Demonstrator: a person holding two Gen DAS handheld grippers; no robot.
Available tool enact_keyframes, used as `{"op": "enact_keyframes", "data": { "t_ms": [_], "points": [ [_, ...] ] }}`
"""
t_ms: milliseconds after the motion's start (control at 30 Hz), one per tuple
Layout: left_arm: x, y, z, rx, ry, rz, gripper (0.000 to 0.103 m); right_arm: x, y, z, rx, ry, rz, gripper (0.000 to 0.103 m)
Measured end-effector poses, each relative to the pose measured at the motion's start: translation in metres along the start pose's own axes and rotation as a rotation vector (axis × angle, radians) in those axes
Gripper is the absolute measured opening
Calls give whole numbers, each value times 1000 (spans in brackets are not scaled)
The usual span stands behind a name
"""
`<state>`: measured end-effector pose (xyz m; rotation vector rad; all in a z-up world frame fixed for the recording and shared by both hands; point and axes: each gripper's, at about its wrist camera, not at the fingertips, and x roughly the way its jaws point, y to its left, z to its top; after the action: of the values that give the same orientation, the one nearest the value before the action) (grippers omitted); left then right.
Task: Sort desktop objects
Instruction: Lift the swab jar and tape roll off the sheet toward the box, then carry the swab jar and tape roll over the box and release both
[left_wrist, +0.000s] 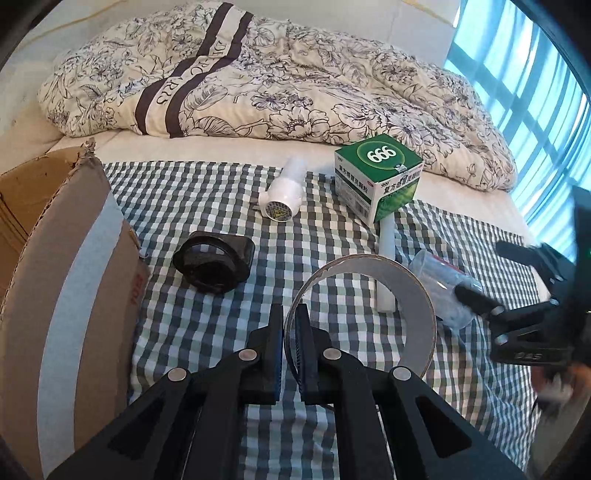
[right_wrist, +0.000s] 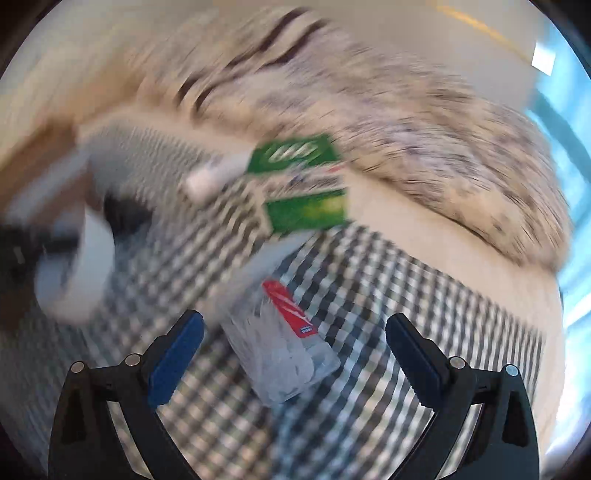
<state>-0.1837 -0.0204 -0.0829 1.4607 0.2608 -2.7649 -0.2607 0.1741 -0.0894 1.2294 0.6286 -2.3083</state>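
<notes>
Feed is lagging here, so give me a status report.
Left tongs shut on tape roll. Right tongs open over clear plastic container. Cardboard box at left, nothing blocking.

The left gripper (left_wrist: 291, 325) pinches the near wall of a grey tape ring (left_wrist: 413, 295) above the checked cloth (left_wrist: 192, 192). A cardboard box (left_wrist: 55, 258) stands left; a green medicine box (left_wrist: 376, 177), white plug-in device (left_wrist: 282, 194) and black lens hood (left_wrist: 216, 260) lie beyond.

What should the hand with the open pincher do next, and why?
Probably ease the right gripper forward and down, then close on the clear plastic box. Its jaws are wide open with the box lying between them on the checked cloth. The left gripper is already clamped on the tape roll. The right view is blurred.
</notes>
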Motion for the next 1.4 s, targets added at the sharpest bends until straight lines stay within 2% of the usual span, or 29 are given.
{"op": "enact_keyframes", "data": {
  "t_ms": [67,133,200,267,333,367,500,600,800,933,1167,1400],
  "points": [
    [3,1,1,-11,2,2,6,24,1,0,-50,114,-7,100],
    [6,1,2,-10,7,6,6,42,6,-2,-67,172,3,99],
    [8,0,3,-5,14,15,6,52,16,-6,-69,169,-11,99],
    [9,0,3,1,15,20,6,59,27,-10,-47,159,-37,95],
    [9,-1,2,5,16,25,6,63,34,-12,1,156,-121,81],
    [8,-1,2,8,14,28,6,60,36,-14,52,142,-155,80],
    [3,0,1,9,7,35,6,29,43,-25,267,56,-156,75],
    [-8,0,2,12,-10,38,6,-3,56,-34,347,-3,-152,74],
    [-39,-1,-1,19,-53,26,6,-57,82,-44,396,-51,-128,74],
    [-60,-3,-6,23,-80,22,6,-84,84,-50,455,-75,-82,74],
    [-108,-4,-11,27,-149,-13,6,-137,91,-59,494,-133,-56,74],
    [-163,20,-4,7,-249,-22,6,-176,123,-38,475,-207,-4,74]
  ]
}}
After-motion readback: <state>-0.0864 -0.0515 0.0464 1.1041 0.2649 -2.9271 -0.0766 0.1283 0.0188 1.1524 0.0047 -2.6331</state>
